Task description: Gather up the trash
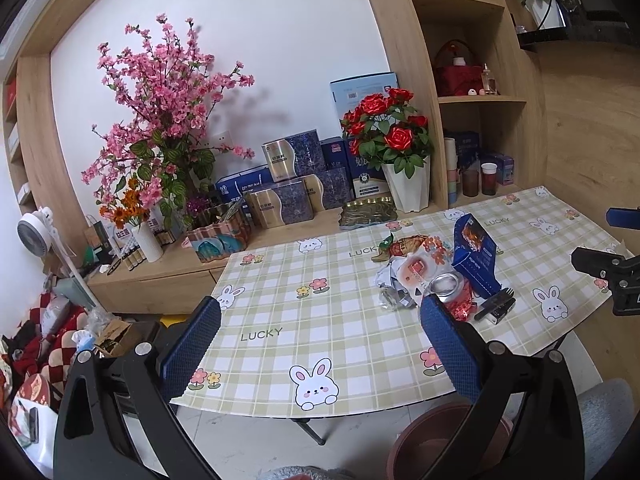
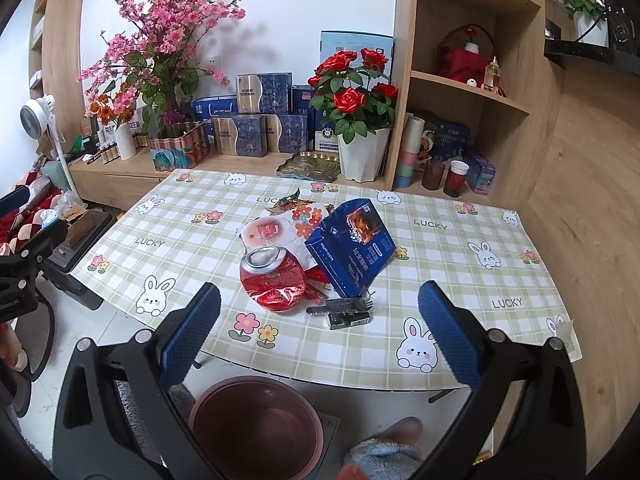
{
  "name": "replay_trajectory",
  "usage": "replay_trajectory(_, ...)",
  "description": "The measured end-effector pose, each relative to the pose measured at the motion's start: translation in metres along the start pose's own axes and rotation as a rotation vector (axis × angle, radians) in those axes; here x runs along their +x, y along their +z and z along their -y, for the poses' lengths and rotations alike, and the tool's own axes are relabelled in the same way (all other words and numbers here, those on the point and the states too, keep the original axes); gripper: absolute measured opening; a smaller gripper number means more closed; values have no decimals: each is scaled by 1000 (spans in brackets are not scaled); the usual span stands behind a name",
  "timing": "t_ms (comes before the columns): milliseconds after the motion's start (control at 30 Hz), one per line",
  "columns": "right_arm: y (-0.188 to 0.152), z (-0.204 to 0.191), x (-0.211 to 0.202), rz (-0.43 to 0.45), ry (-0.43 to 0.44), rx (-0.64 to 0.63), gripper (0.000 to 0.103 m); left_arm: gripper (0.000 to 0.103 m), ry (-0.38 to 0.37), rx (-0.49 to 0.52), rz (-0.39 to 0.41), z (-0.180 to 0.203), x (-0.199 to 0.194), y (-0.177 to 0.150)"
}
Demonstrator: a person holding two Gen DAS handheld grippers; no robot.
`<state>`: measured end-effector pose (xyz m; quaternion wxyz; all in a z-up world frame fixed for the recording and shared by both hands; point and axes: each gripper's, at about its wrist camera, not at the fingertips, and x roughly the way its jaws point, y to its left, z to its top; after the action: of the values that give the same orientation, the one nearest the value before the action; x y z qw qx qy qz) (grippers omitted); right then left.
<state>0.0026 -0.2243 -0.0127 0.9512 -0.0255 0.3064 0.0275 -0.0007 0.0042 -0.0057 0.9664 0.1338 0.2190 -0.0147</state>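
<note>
A pile of trash lies on the checked tablecloth [image 2: 168, 236]: a crushed red can [image 2: 272, 276], a blue carton [image 2: 352, 244], a white wrapper [image 2: 266, 232], a black plastic fork with a dark packet [image 2: 344, 312] and a brown wrapper [image 2: 294, 202]. The same can [image 1: 454, 292] and blue carton [image 1: 476, 256] show in the left wrist view, with crumpled plastic [image 1: 390, 284]. My left gripper [image 1: 320, 344] is open and empty, left of the pile. My right gripper [image 2: 320, 336] is open and empty, just short of the pile.
A brown round bin [image 2: 256, 424] stands on the floor below the table's near edge, also in the left wrist view [image 1: 436, 440]. A slippered foot [image 2: 384, 444] is beside it. Flower pots [image 2: 362, 156], boxes and a tray line the back ledge.
</note>
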Motion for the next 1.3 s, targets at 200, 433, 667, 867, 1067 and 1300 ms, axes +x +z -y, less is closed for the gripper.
replay_trajectory(200,0,1,0,-1,-3,2,97,98,-1,0,0,-1,0,0)
replay_trajectory(433,0,2,1,-1,0,3,97,98,-10,-7,-5,1,1,-1)
replay_trajectory(667,-3,2,1,-6,-3,4,97,98,-15,-12,-6,1,1,-1)
replay_trajectory(867,-3,3,1,-7,-2,4,97,98,-19,-14,-8,-1,0,-2)
replay_trajectory(1067,-4,3,0,-8,-5,7,97,98,-19,-16,-12,-3,1,-3)
replay_trajectory(1300,-15,5,6,-18,-6,12,97,98,-28,-27,-20,-5,5,-7)
